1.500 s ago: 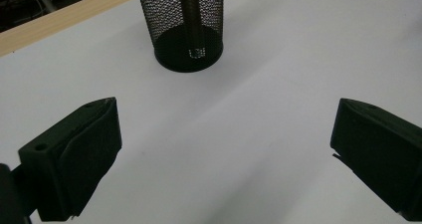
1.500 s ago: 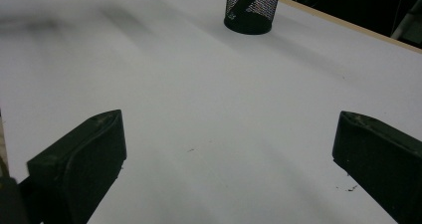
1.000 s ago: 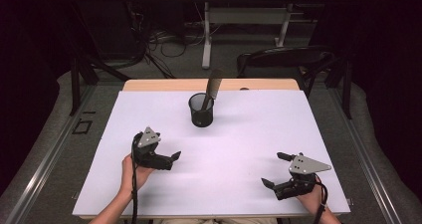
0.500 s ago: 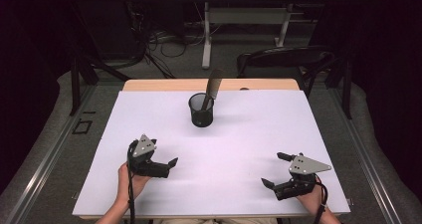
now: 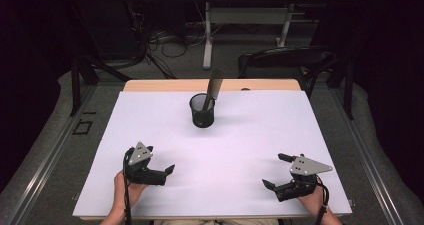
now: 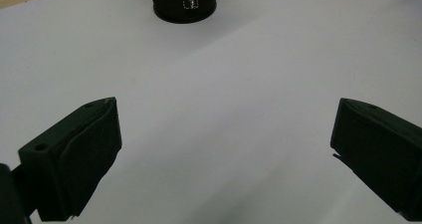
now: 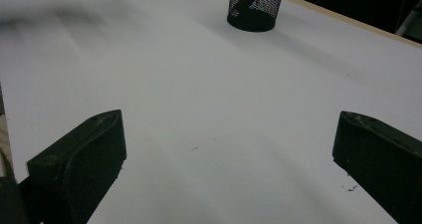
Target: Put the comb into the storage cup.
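Darkness surrounds a white table (image 5: 240, 135), with cables and a desk frame on the floor behind and a black chair (image 5: 285, 60) at the far edge. Near the table's far middle stands a black mesh cup (image 5: 202, 110) with a flat dark tool (image 5: 214, 87) leaning inside. Left gripper (image 5: 167, 172) and right gripper (image 5: 274, 171) sit at the near edge, well apart, jaws spread wide, holding nothing.

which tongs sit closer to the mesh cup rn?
The left tongs. In the high view they rest nearer the black mesh cup than the right tongs, which lie toward the table's near right corner. Both are open and empty.
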The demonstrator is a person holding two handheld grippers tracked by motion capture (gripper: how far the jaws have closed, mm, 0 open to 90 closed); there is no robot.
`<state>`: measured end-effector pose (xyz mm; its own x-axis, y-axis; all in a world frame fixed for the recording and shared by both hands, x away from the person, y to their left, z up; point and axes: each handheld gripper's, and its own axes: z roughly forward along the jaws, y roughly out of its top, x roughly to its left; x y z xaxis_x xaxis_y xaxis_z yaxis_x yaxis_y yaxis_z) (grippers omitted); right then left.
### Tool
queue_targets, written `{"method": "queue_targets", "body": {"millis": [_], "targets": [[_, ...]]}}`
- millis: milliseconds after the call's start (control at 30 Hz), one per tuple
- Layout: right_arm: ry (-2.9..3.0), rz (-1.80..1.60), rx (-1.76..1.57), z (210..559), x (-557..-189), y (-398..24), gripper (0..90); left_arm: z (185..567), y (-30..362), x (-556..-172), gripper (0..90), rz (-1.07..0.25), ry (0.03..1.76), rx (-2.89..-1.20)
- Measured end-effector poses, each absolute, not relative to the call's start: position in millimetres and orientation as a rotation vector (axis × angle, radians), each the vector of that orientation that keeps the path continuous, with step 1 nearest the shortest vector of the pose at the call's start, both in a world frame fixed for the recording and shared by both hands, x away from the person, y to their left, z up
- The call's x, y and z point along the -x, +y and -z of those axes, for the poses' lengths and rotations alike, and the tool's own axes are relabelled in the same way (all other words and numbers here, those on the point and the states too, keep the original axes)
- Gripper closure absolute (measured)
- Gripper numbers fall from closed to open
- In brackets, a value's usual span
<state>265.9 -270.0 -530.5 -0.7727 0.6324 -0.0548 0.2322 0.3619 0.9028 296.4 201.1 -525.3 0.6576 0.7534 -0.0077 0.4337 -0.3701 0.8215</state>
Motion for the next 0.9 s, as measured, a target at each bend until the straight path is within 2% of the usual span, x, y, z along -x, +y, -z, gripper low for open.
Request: {"method": "queue_targets", "body": {"millis": [900], "targets": [[2.238, -1.376, -0.760, 531, -266, -269, 0.4, 532, 211, -262, 0.0, -0.556, 0.879, -1.963]]}}
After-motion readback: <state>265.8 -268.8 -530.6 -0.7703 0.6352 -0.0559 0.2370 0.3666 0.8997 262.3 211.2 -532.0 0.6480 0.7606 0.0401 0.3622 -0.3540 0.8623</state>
